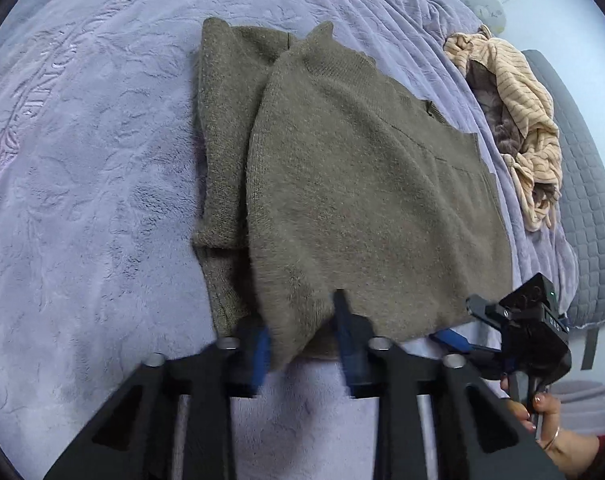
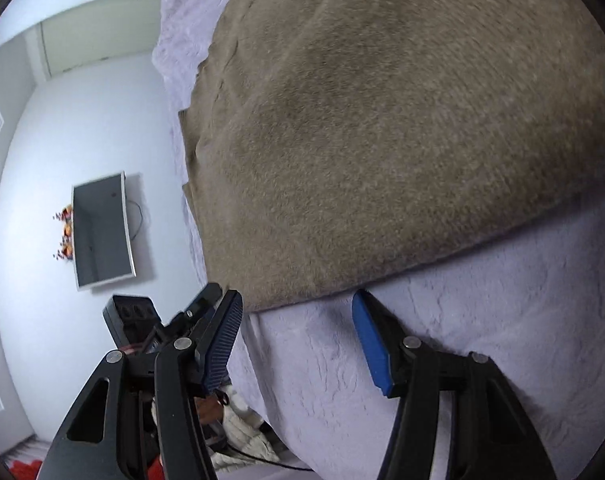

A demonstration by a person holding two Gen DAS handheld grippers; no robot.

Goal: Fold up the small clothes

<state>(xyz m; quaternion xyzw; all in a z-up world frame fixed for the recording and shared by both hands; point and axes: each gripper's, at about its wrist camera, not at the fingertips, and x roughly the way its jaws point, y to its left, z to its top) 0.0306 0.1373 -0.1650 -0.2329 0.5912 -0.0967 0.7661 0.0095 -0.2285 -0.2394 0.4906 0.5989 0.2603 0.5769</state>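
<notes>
The left gripper (image 1: 302, 332) pinches the near corner of the brown sweater (image 1: 362, 192). The right gripper (image 2: 296, 340) is wide apart just beside its hem, holding nothing. The sweater lies on the lilac blanket (image 1: 82, 160); farther, striped clothes (image 1: 518, 120).

Bare purple blanket (image 1: 82, 200) lies open left of the brown sweater (image 1: 362, 184); a striped clothes heap (image 1: 518, 120) crowds its right.

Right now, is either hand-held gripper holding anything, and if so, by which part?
The left hand-held gripper has a near bottom corner of the brown sweater between its fingers. The right hand-held gripper is open over the purple blanket, holding nothing.
</notes>
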